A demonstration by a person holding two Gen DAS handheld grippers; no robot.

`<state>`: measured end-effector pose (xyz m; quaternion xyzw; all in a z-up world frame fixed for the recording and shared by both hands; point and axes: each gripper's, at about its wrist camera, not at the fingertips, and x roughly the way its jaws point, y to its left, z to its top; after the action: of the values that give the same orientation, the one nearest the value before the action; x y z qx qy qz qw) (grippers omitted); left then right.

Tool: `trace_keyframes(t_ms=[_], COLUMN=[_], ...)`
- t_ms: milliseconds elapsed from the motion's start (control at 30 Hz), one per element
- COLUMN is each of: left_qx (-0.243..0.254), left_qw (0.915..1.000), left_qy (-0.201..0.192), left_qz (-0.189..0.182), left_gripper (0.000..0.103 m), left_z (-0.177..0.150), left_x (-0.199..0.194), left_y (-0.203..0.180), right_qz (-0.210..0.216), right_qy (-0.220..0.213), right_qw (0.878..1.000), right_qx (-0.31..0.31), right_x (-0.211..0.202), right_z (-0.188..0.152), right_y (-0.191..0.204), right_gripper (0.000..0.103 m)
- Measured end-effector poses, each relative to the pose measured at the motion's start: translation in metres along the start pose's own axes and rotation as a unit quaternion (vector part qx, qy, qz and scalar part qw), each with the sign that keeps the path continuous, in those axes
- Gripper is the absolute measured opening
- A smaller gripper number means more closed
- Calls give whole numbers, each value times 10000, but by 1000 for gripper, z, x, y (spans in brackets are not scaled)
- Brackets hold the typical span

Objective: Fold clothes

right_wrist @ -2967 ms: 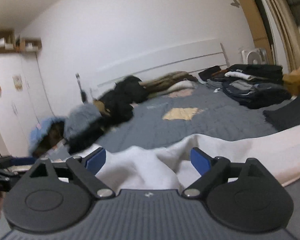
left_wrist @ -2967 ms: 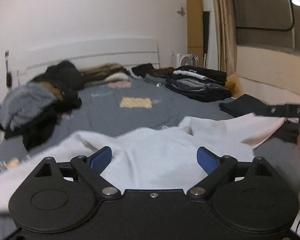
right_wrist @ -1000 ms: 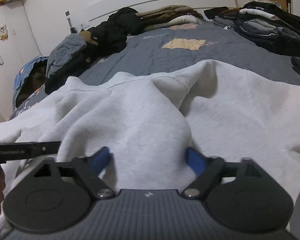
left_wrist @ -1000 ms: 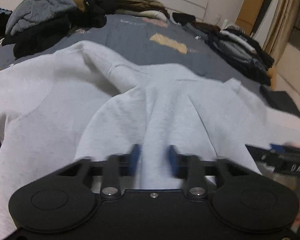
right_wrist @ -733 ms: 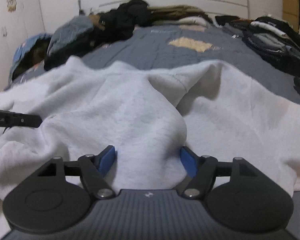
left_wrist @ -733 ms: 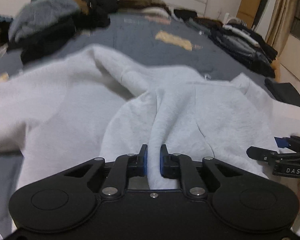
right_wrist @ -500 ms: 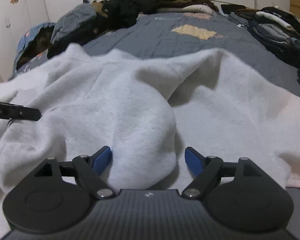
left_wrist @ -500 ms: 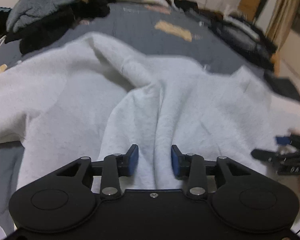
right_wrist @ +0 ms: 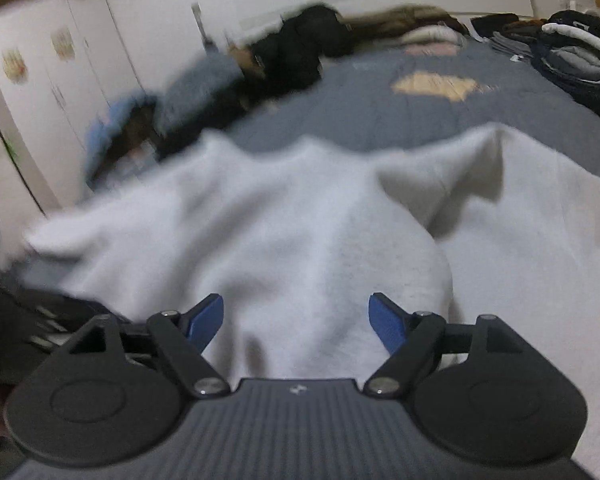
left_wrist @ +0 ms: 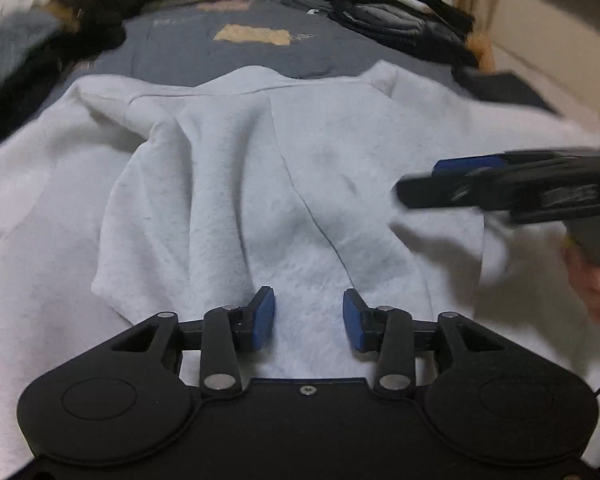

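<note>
A light grey sweatshirt (left_wrist: 260,184) lies spread and wrinkled across the grey bed (left_wrist: 188,48). My left gripper (left_wrist: 308,320) hovers over its near part, jaws apart, with a fold of fabric running between the blue pads but not pinched. My right gripper (right_wrist: 298,322) stands open over a rounded bulge of the same sweatshirt (right_wrist: 300,232). In the left wrist view the right gripper (left_wrist: 500,188) shows side-on at the right, blurred, held by a hand (left_wrist: 592,280).
A heap of dark and grey clothes (right_wrist: 260,64) sits at the bed's left side. Folded dark garments (left_wrist: 400,20) are stacked along the right. A tan patch (left_wrist: 252,35) marks the bedcover. White cupboards (right_wrist: 40,80) stand at left.
The left gripper closed on a fold of the sweatshirt, then opened and let it go. Both grippers shifted over the cloth; the right one stayed open and swung in toward the left.
</note>
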<state>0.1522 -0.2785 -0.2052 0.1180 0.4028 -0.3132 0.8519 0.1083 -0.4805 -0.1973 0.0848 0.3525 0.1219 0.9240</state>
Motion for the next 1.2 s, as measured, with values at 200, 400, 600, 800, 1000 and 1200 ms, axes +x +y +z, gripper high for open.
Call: trace_keyframes(t_ms=[200, 400, 600, 800, 1000, 1200], left_qx=[607, -670, -1372, -1463, -1463, -1982], left_qw=[9975, 9913, 9829, 9820, 9870, 9781], left_qy=[270, -486, -1224, -1125, -571, -615], left_qz=[-259, -1023, -126, 400, 330, 166], left_gripper=[42, 49, 56, 54, 17, 17], left_z=[-1, 18, 37, 68, 69, 58], left_x=[-8, -35, -36, 1, 33, 13], left_y=[6, 44, 84, 116, 131, 147], right_qz=[-236, -118, 123, 23, -12, -12], right_qy=[329, 333, 78, 38, -30, -13], right_qw=[9958, 9983, 9999, 9998, 9998, 9999], right_qx=[-822, -461, 82, 183, 214, 119], right_x=[8, -2, -14, -8, -6, -4], right_z=[-11, -4, -2, -1, -1, -3], right_y=[6, -12, -22, -24, -24, -23], right_gripper=[79, 78, 79, 80, 81, 84])
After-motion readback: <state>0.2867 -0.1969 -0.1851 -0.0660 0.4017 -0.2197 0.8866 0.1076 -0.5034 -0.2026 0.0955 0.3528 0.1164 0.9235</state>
